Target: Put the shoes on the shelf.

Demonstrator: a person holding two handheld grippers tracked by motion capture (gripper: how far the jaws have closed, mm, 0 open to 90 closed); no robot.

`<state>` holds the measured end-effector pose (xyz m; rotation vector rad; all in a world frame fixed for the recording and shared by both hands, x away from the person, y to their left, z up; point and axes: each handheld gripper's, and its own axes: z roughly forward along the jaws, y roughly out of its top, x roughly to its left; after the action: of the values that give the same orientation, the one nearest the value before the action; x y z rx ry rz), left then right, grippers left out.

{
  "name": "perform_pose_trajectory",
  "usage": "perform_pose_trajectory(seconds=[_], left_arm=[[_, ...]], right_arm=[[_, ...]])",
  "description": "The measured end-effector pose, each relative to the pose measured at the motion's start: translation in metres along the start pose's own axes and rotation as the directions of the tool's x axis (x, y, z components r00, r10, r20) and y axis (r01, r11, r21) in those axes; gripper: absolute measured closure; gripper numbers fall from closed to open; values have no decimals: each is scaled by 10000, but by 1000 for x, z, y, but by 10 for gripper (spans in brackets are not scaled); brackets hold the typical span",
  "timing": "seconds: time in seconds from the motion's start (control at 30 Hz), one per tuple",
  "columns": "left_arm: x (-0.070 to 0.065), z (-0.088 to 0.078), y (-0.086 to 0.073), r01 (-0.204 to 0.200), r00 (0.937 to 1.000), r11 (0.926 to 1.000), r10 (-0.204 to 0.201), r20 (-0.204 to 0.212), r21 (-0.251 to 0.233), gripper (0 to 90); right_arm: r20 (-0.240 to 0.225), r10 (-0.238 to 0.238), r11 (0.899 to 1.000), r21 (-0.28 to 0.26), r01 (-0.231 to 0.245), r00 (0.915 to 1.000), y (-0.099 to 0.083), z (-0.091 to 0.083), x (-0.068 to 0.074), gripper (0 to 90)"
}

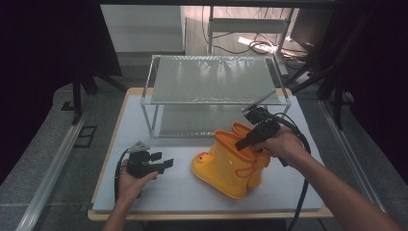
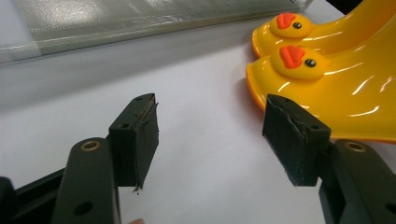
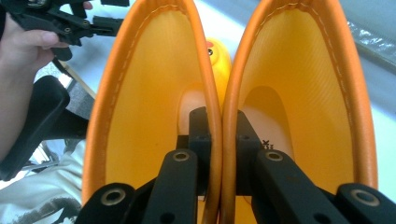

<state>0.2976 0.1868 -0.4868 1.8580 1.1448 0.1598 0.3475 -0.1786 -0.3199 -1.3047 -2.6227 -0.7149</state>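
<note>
Right gripper (image 1: 240,143) — reached in from the right over the yellow boots (image 1: 231,166), tilted downward; its jaws are nearly closed, one inside each boot shaft, pinching the two adjoining walls together. Left gripper (image 1: 162,161) — held low, well to the left of the boots, lying roughly level, pointing toward them; its jaws stand wide apart with nothing between them.

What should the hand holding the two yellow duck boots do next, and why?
Probably lift them a little off the table. The right gripper has one jaw inside each boot, pinching the two inner walls of the yellow boots together, so both should rise as a pair. The shelf stands just behind, and the left gripper rests open, apart.
</note>
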Motion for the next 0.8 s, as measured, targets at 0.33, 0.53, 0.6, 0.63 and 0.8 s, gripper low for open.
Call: perform_pose_trajectory(seconds=[0.33, 0.53, 0.6, 0.63, 0.8], left_arm=[[2, -1, 0, 147, 9997, 9999, -146, 200, -82, 362], [2, -1, 0, 213, 9995, 9997, -211, 235, -83, 362], [3, -1, 0, 237, 9995, 9997, -234, 227, -97, 362], [3, -1, 0, 216, 9995, 9997, -214, 231, -105, 362], [3, -2, 0, 244, 9994, 9996, -241, 247, -121, 363]], right_arm=[[106, -278, 9991, -309, 281, 9996, 3, -26, 7, 823], [-72, -336, 9985, -430, 332, 9994, 3, -38, 10, 824], [-75, -391, 9981, -484, 387, 9992, 3, -41, 10, 824], [-69, -393, 9977, -559, 388, 9992, 3, -43, 11, 824], [-211, -415, 9949, -928, 394, 9989, 2, -54, 12, 824]])
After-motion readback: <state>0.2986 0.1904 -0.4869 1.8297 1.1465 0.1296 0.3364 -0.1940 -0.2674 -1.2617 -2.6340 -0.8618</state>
